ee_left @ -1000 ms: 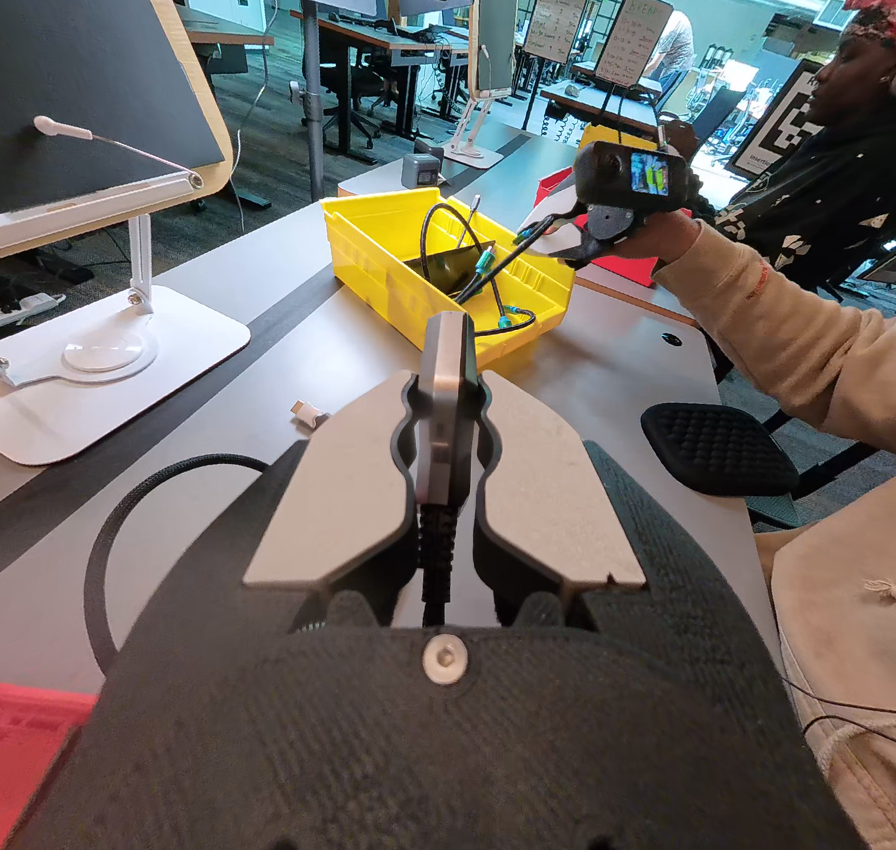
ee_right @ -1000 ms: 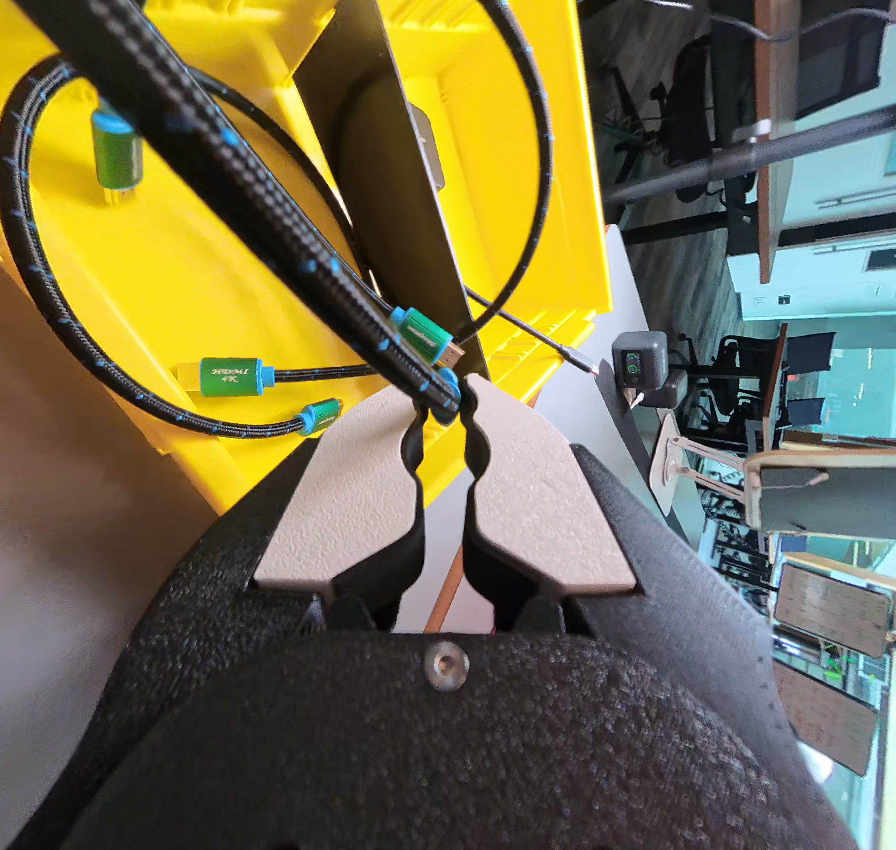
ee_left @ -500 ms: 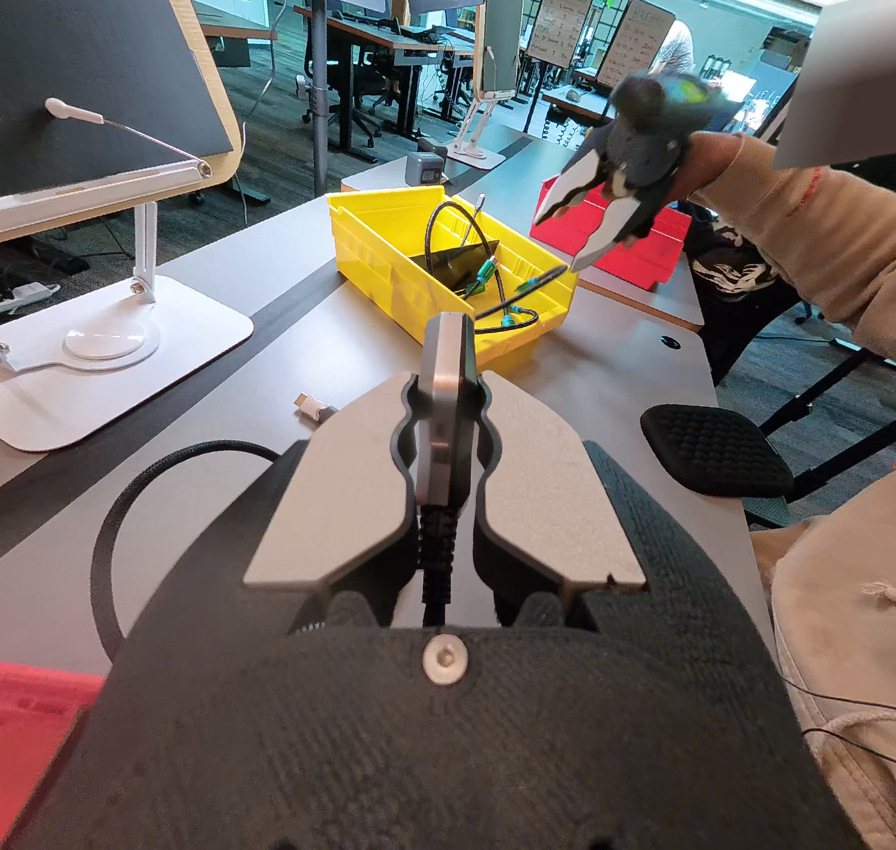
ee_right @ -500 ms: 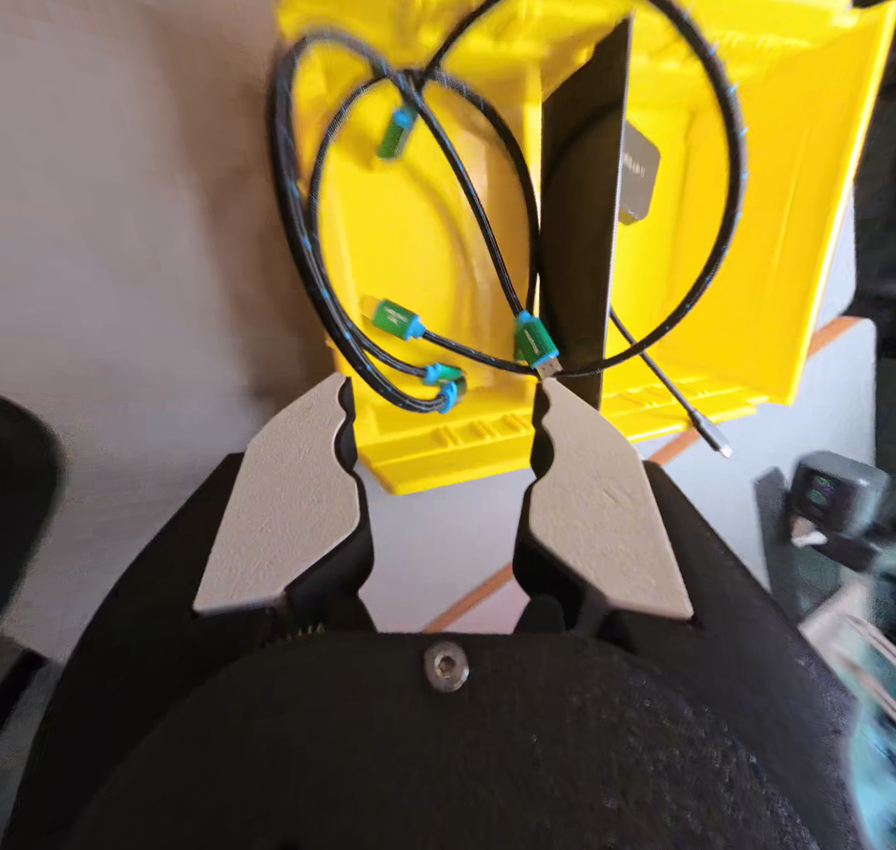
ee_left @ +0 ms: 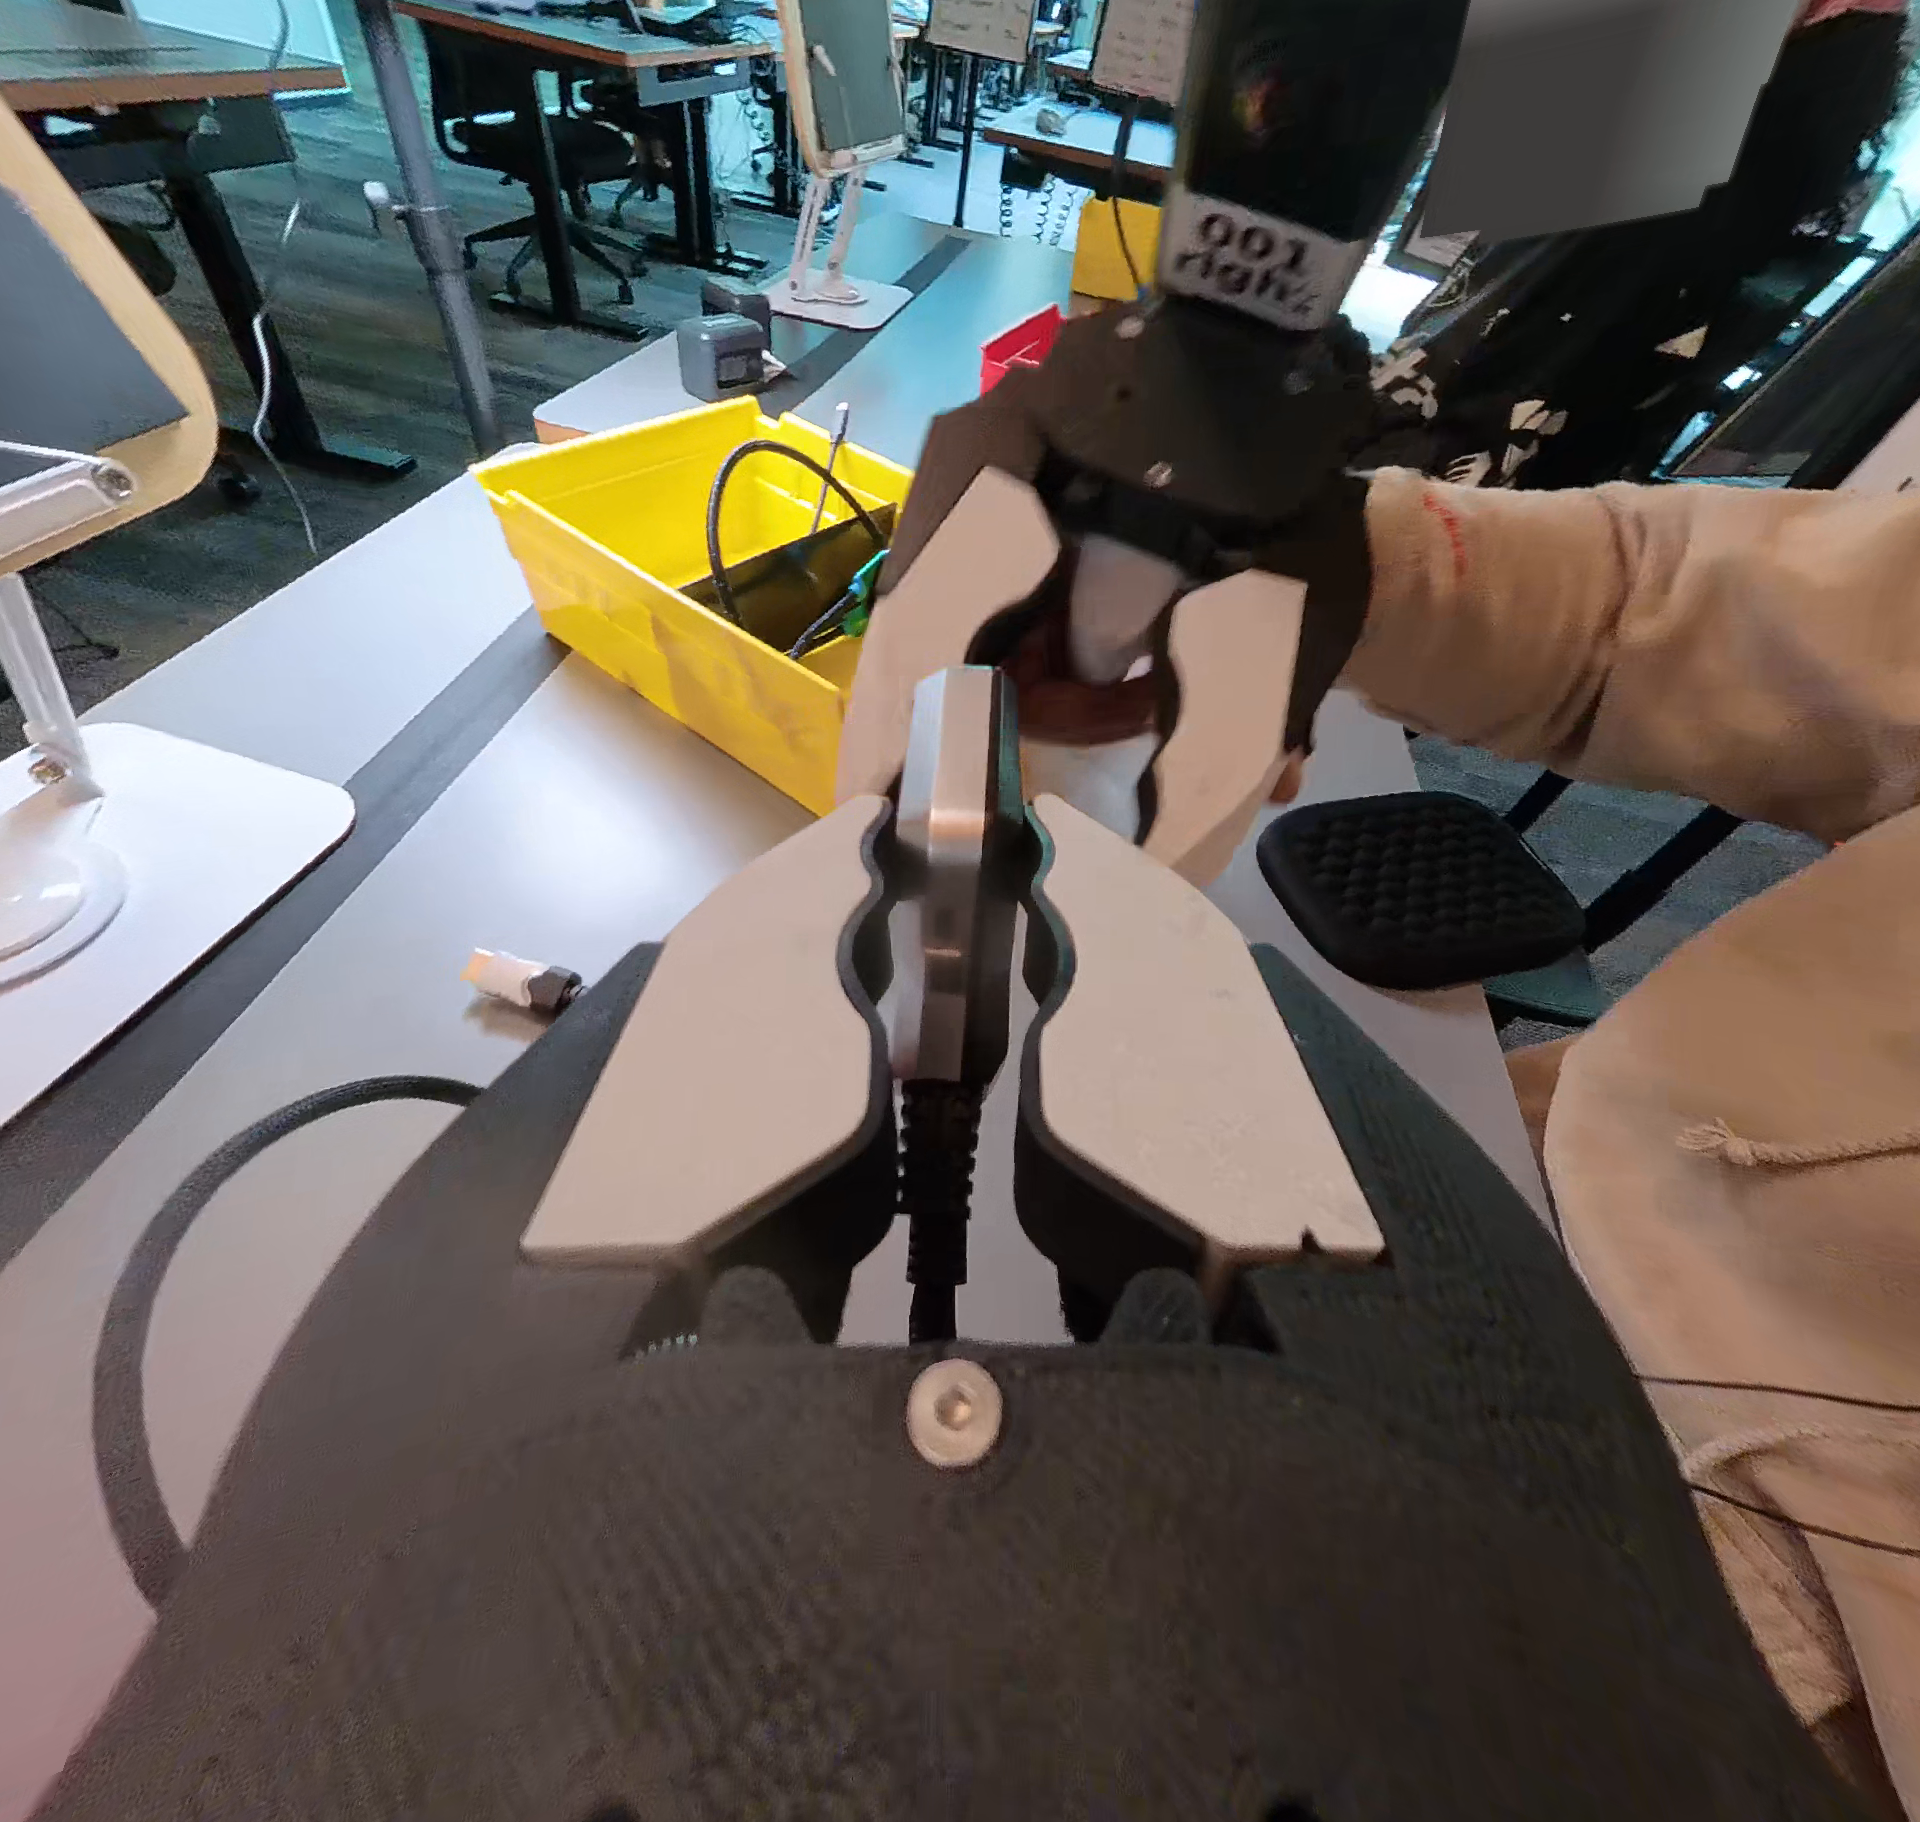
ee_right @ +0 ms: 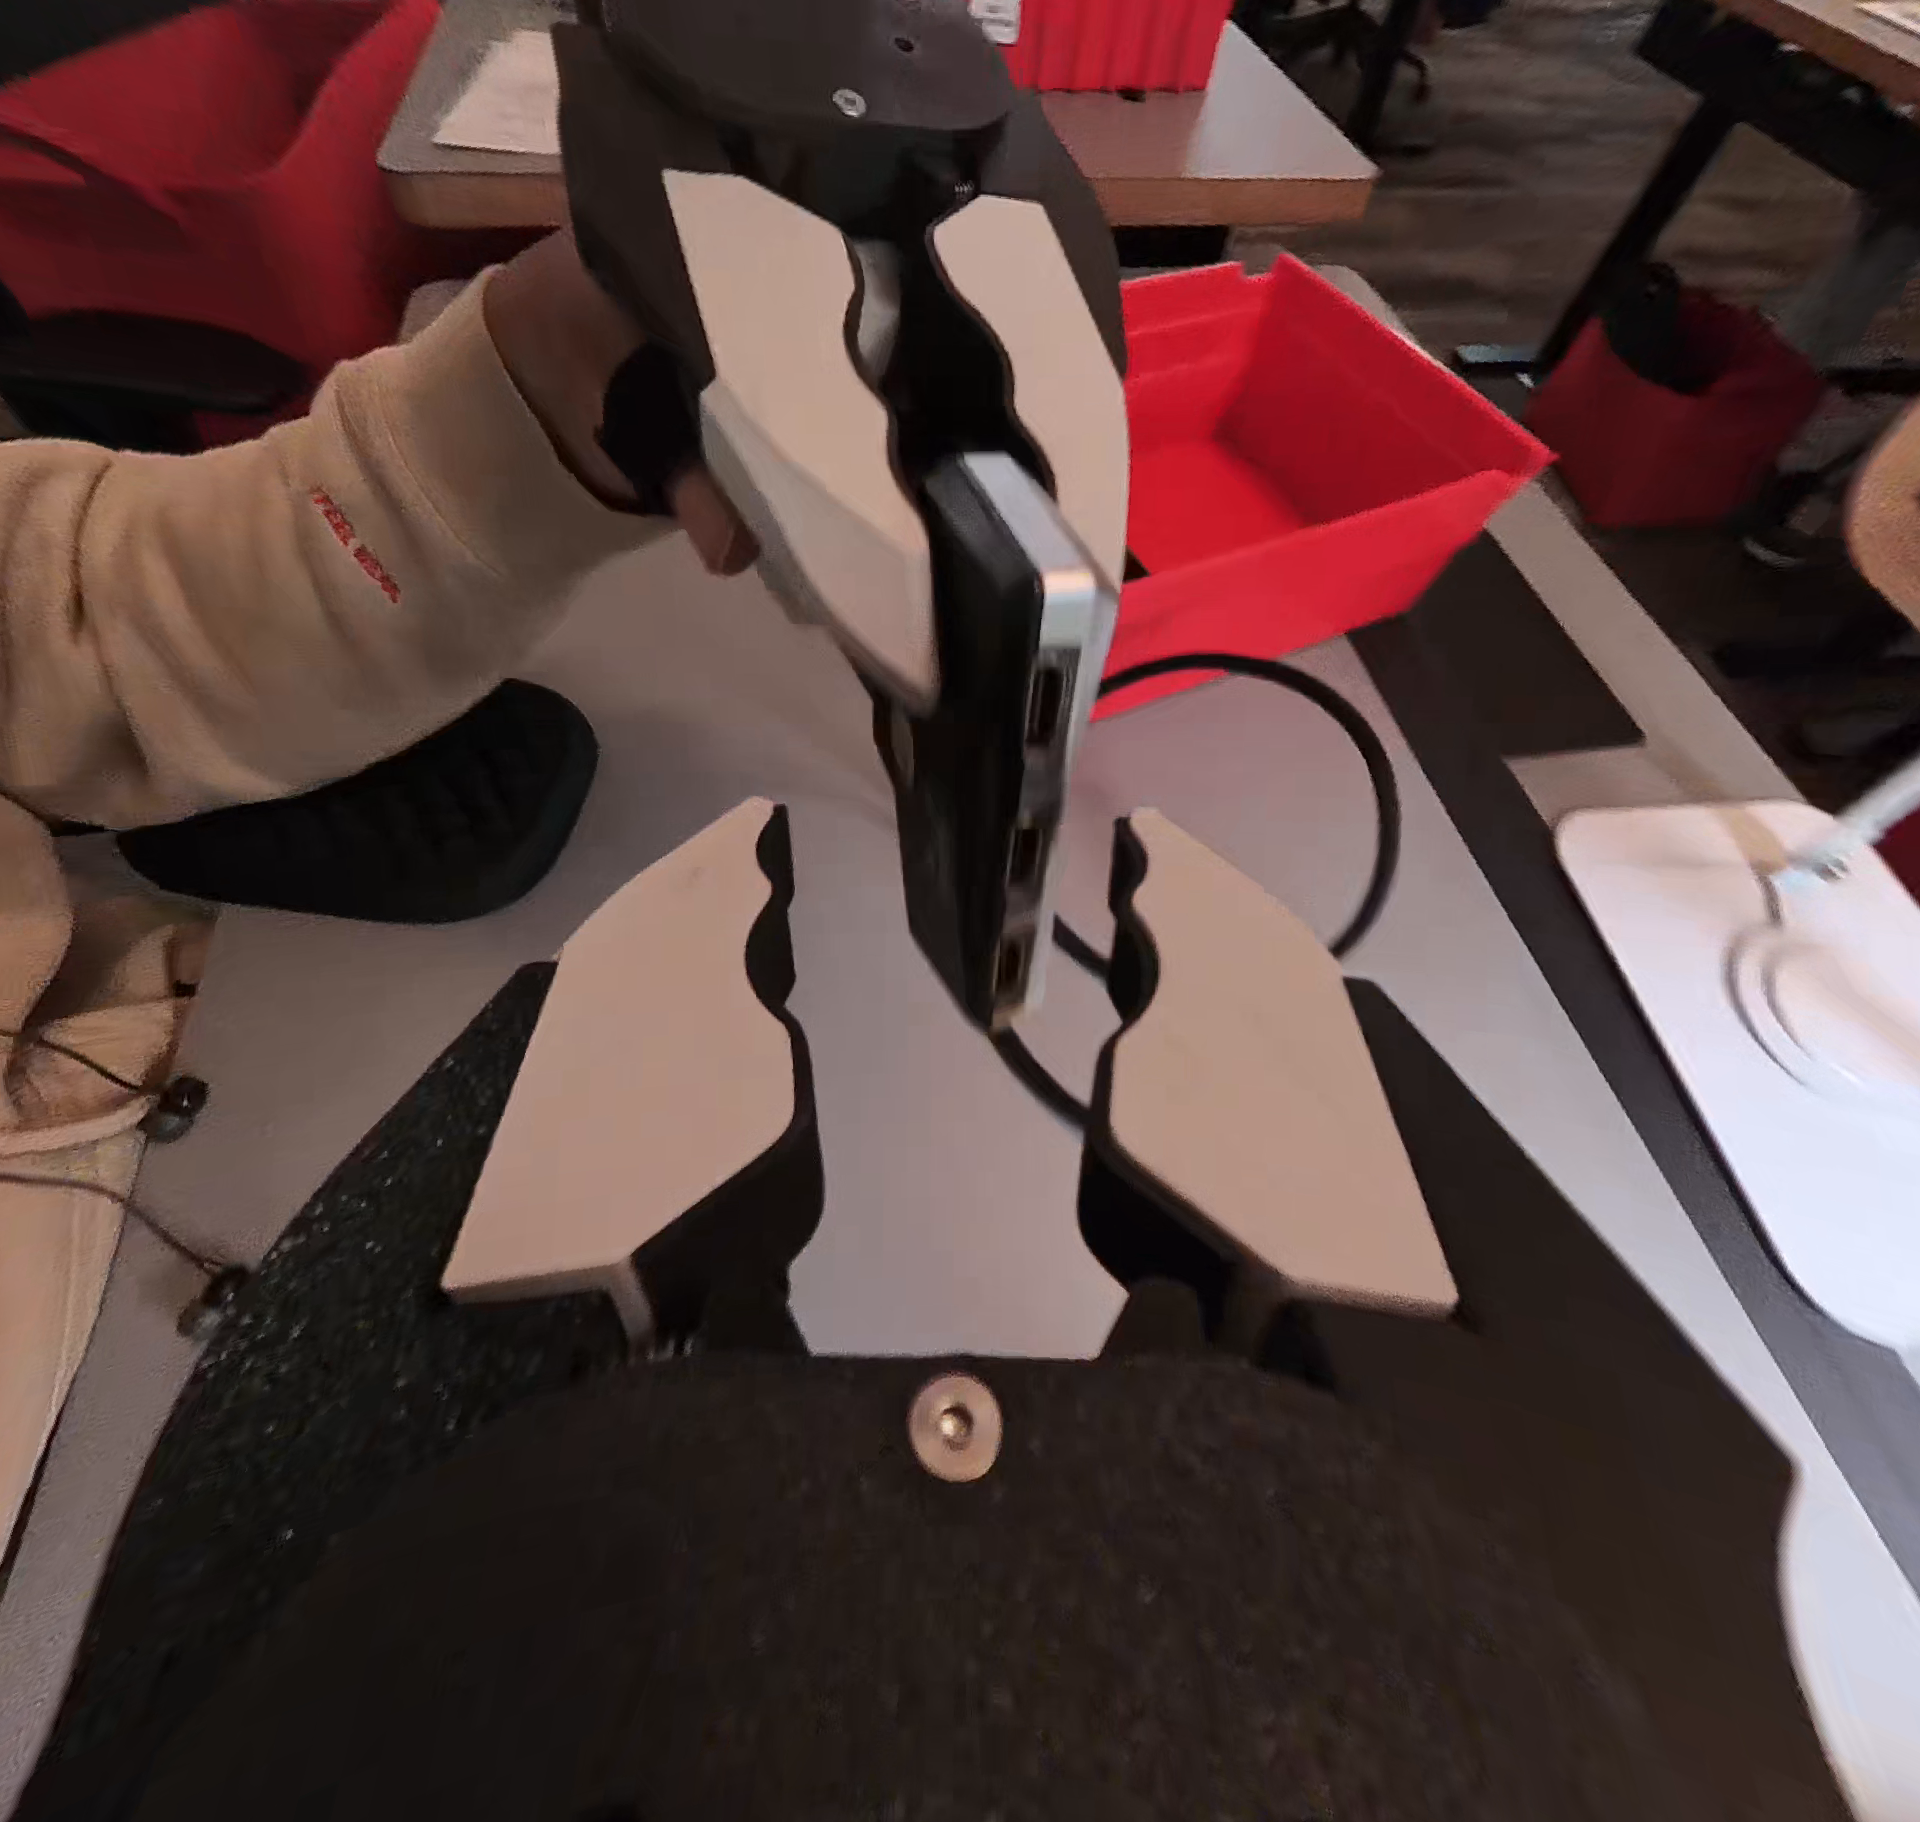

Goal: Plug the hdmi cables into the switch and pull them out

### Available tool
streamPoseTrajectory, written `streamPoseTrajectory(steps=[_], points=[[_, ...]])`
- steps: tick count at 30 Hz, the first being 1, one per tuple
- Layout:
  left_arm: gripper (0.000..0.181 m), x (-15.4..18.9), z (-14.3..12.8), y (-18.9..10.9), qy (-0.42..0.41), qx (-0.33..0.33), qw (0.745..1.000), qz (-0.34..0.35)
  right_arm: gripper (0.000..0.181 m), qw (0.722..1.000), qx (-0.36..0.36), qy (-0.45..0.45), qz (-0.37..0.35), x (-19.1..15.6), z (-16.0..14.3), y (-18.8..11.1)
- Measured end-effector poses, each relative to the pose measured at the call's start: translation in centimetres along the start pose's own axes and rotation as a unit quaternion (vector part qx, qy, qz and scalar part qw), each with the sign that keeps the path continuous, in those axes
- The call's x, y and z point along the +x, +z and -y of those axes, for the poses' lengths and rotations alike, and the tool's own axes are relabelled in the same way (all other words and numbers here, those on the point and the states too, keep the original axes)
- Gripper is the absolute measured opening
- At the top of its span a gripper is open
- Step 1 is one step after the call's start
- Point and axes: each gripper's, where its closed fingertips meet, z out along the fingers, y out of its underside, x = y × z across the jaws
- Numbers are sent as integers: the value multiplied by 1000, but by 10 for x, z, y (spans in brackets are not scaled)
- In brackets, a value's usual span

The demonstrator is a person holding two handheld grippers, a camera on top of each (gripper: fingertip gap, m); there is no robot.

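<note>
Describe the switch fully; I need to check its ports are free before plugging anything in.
The switch is a slim, flat slab, black on its broad face with a silver metal-looking edge. The left gripper is shut on it, holding it on edge above the table. In the right wrist view its silver edge shows three ports in a row, all empty. A black braided cable leaves its near end between the fingers and loops over the table. The open right gripper flanks its free end without touching it.

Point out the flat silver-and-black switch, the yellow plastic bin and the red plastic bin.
flat silver-and-black switch [ee_right: 1060, 723], right wrist view, ported silver edge.
yellow plastic bin [ee_left: 665, 619], left wrist view, near side wall.
red plastic bin [ee_right: 1340, 567], right wrist view, front wall.
</note>
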Motion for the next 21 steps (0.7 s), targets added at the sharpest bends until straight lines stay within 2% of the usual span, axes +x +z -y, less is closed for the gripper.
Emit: streamPoseTrajectory(steps=[2,3,5,7,10,13,18,21], points=[[22,5,4,-5,5,9,1000,-13,29,1000,-9,-24,11,-2,7,16],[23,4,9,-10,8,24,1000,-10,26,999,-12,-44,12,-1,12,18],[40,1,23,-27,3,66,998,5,23,998,-19,-56,9,2,26,11],[42,-6,32,-46,8,85,996,34,22,997,-20,-69,-4,9,46,-6],[42,-16,34,-66,17,90,993,77,22,995,-27,-86,-51,27,83,-45],[44,-20,31,-71,12,79,993,91,22,988,-21,-99,-115,49,131,-93],[47,-30,19,-62,-15,46,992,117,23,963,-28,-119,-241,88,201,-176],[49,-37,9,-52,-32,17,991,128,22,942,-43,-122,-310,110,229,-220]])
